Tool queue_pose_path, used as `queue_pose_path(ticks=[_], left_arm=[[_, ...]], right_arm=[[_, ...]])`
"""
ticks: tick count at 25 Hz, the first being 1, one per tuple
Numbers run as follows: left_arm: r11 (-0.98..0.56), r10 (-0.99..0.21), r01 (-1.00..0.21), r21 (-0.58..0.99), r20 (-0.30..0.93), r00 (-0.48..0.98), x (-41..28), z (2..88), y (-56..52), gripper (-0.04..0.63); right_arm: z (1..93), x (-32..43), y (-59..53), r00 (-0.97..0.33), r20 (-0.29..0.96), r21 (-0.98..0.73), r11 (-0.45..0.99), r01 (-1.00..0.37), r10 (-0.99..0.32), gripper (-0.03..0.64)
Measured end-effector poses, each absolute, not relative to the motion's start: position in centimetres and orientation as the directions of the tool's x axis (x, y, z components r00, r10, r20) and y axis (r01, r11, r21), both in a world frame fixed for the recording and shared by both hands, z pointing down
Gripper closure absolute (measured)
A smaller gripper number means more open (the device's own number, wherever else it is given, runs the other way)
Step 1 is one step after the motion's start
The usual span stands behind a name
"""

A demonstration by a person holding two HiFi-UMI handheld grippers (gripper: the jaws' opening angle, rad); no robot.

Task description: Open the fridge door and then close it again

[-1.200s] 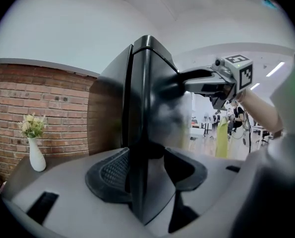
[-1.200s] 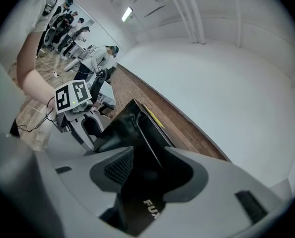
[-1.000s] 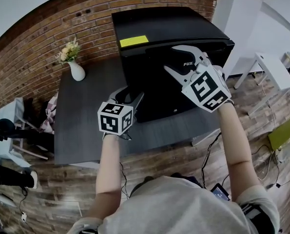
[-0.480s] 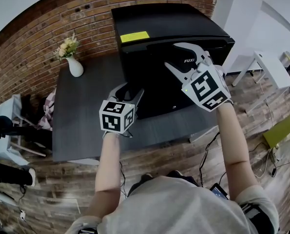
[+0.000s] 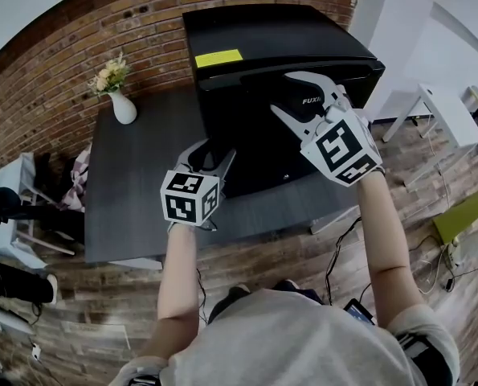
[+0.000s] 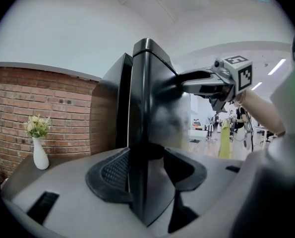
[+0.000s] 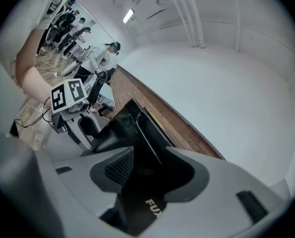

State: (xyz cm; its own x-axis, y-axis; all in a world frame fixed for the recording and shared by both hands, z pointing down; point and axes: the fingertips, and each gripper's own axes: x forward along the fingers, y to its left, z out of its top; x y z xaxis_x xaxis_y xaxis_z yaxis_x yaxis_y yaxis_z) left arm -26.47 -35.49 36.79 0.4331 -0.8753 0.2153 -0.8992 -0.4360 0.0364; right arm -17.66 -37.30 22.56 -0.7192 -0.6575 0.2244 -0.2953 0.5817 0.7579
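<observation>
Black fridge door (image 5: 259,155), on a dark table (image 5: 134,191) by a brick wall (image 5: 70,63), is clamped by both tools: left gripper (image 5: 212,153) on its side edge, right gripper (image 5: 288,95) on its top edge.

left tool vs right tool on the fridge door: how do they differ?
Place: the left tool straddles the fridge door's left side edge, low down; the right tool straddles its top edge, beside the logo.
Roll: the left tool is held upright, so the door edge runs vertically between its jaws; the right tool is rolled onto its side.
Shared: each has its jaws well apart with the door filling the gap.
</observation>
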Motion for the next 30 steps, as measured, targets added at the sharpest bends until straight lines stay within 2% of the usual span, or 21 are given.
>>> queue_pose_path(ticks=[8,13,22,30], left_arm=[[-0.448,-0.871,-0.891,0.072,0.190,0.453,-26.1,36.6,-33.9,0.390],[-0.480,-0.853,-0.867,0.136,0.160,0.497,-25.8,36.5,-32.9,0.390],[-0.486,-0.850,-0.862,0.143,0.149,0.505,-24.6,37.0,-30.6,0.390],[-0.480,-0.851,-0.863,0.157,0.155,0.501,-22.9,37.3,-27.8,0.390]], right_arm=[[22.4,-17.0,-36.3,-0.729,0.173,0.754,0.565,-0.335,-0.663,0.416],[22.2,-16.2,-35.6,-0.696,0.109,0.743,0.524,-0.417,-0.710,0.410],[22.2,-14.2,-33.3,-0.686,0.036,0.667,0.529,-0.525,-0.727,0.422],[26.0,-12.8,-31.0,-0.695,0.095,0.567,0.612,-0.551,-0.713,0.434]])
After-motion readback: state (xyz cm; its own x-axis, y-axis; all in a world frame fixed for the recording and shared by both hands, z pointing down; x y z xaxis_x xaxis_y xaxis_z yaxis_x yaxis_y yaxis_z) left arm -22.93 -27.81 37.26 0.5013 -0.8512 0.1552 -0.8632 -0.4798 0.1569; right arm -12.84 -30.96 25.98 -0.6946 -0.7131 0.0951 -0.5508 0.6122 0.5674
